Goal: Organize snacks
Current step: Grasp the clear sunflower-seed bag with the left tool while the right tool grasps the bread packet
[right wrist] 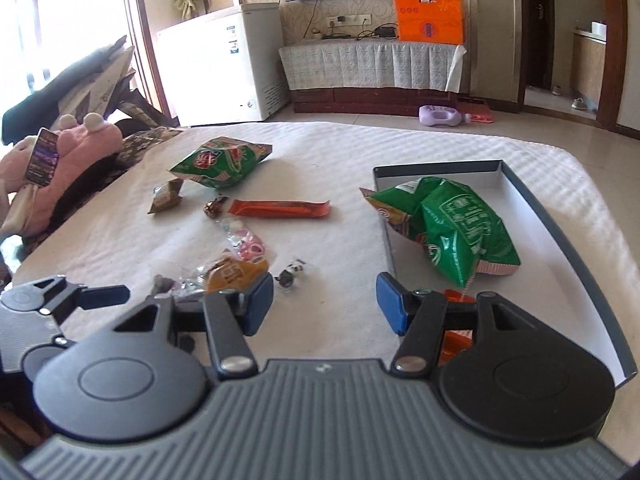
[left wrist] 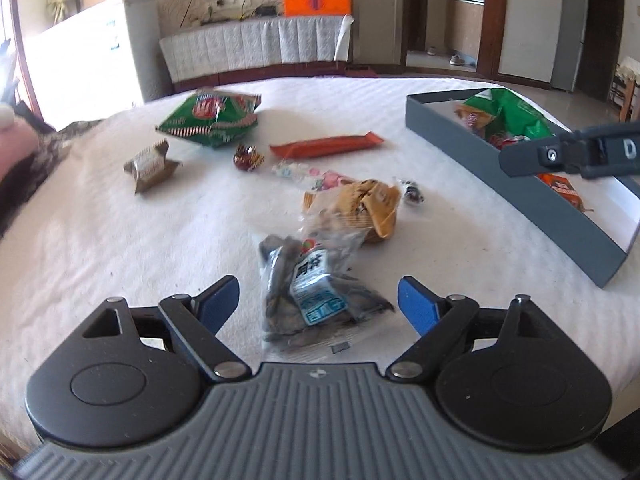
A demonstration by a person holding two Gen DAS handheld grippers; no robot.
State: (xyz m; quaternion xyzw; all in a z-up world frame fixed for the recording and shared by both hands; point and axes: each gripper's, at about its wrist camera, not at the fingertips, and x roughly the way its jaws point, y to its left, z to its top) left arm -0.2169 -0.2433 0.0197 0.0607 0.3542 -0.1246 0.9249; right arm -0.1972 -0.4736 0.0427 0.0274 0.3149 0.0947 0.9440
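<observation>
The left gripper (left wrist: pixel 318 304) is held with fingers apart around a clear packet of dark snacks (left wrist: pixel 316 296) on the white bed (left wrist: pixel 120 240) — not clamped. The right gripper (right wrist: pixel 325 304) is spread too, empty, beside the grey box (right wrist: pixel 580 264) holding a green bag (right wrist: pixel 460 228).

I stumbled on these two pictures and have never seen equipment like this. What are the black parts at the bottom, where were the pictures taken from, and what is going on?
Each picture comes from a camera mounted on a hand-held grasping tool, looking forward along its two blue-tipped fingers. A person holds one in each hand. The left tool is open around a clear packet of dark snacks but has not closed on it. The right tool is also open and holds nothing. Snacks lie on a white bed: a green bag, an orange bar and small candies. A grey box already holds another green bag.
</observation>
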